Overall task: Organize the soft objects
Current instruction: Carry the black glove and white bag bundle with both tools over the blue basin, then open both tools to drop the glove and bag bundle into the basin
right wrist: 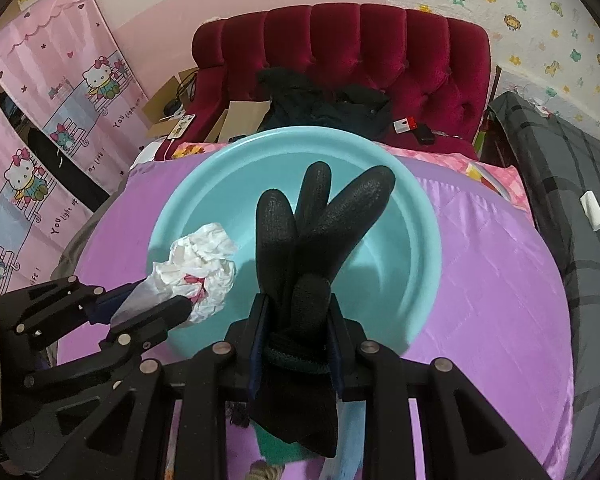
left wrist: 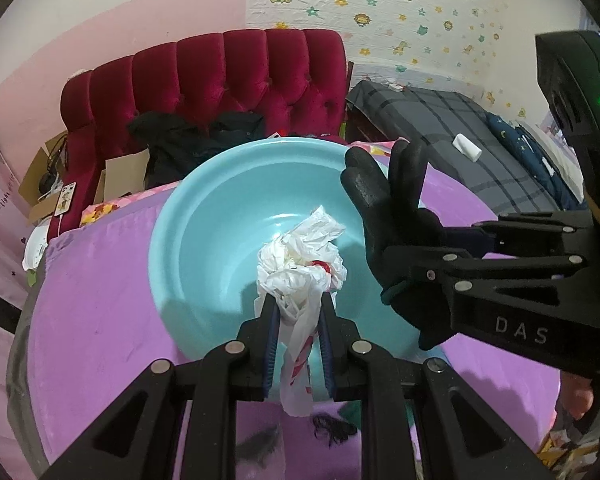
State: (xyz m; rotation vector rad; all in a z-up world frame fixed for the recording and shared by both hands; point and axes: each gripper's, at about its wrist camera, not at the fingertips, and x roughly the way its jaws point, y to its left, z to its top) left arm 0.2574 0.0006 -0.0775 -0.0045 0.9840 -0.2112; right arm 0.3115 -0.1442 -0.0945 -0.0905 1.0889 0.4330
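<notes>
A light blue plastic basin [left wrist: 204, 216] [right wrist: 420, 236] rests on the purple bedspread [left wrist: 100, 312] [right wrist: 500, 300]. My left gripper [left wrist: 296, 300] [right wrist: 176, 304] is shut on a crumpled white plastic bag with red print [left wrist: 300, 256] [right wrist: 200, 260], held over the basin's hollow. My right gripper [right wrist: 296, 304] [left wrist: 396, 284] is shut on a black work glove [right wrist: 316, 232] [left wrist: 388, 208], whose fingers splay upward above the basin. In the left wrist view the glove hangs to the right of the bag.
A red tufted headboard [left wrist: 228, 76] [right wrist: 380, 48] stands behind the basin, with dark clothes [left wrist: 196, 136] [right wrist: 332, 104] and cardboard boxes [left wrist: 120, 176] in front of it. A grey plaid bedding roll [left wrist: 460, 136] [right wrist: 572, 184] lies at the right. Small dark and teal items [left wrist: 336, 424] lie near the basin's front edge.
</notes>
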